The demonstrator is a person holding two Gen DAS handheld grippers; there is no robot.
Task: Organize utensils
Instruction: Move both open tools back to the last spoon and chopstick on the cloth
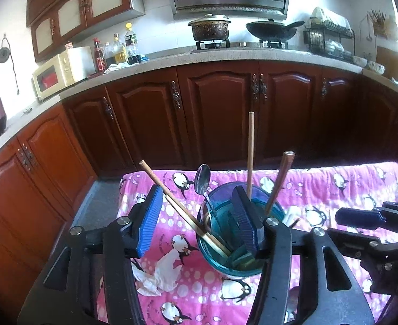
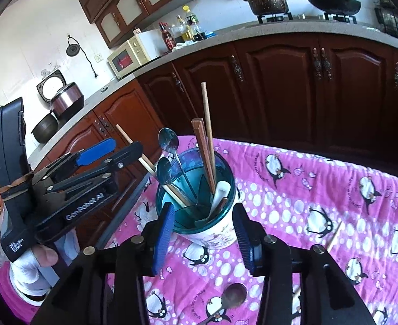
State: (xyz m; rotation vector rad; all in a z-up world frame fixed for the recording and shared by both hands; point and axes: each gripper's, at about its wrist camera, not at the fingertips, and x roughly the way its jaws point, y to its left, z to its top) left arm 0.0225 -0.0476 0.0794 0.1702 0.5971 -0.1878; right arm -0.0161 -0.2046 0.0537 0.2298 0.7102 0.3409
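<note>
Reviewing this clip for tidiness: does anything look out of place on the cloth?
Yes. A spoon and a chopstick lie loose on the pink cloth outside the teal holder, and a crumpled tissue sits beside it.

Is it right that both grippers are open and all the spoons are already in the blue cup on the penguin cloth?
Not quite. Both the left gripper and right gripper are open, and the cup stands on the penguin cloth, but one spoon lies outside it on the cloth. The right wrist view shows it near the bottom edge.
</note>
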